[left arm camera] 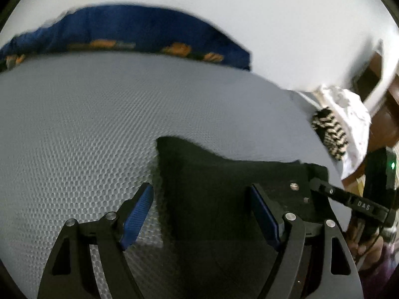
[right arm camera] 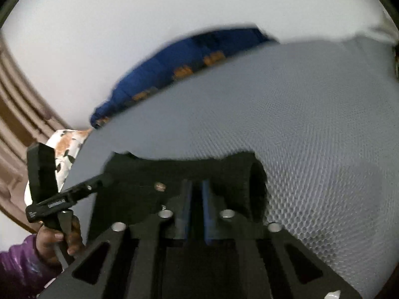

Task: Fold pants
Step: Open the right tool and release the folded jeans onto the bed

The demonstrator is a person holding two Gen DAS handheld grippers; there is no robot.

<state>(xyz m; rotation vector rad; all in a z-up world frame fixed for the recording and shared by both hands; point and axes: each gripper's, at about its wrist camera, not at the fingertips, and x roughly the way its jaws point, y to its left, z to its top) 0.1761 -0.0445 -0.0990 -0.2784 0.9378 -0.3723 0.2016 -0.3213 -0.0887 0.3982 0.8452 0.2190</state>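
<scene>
The black pants lie on a grey textured mat. My left gripper is open, its blue pads on either side of a pants edge, the left pad over the mat. In the right wrist view the pants lie under my right gripper, whose blue pads are nearly together with dark fabric between them. The right gripper shows at the right of the left wrist view, and the left gripper shows at the left of the right wrist view.
A blue cloth with orange print lies at the mat's far edge, also in the right wrist view. A striped black and white item and white cloth lie at the right. A floral white cloth is at the left.
</scene>
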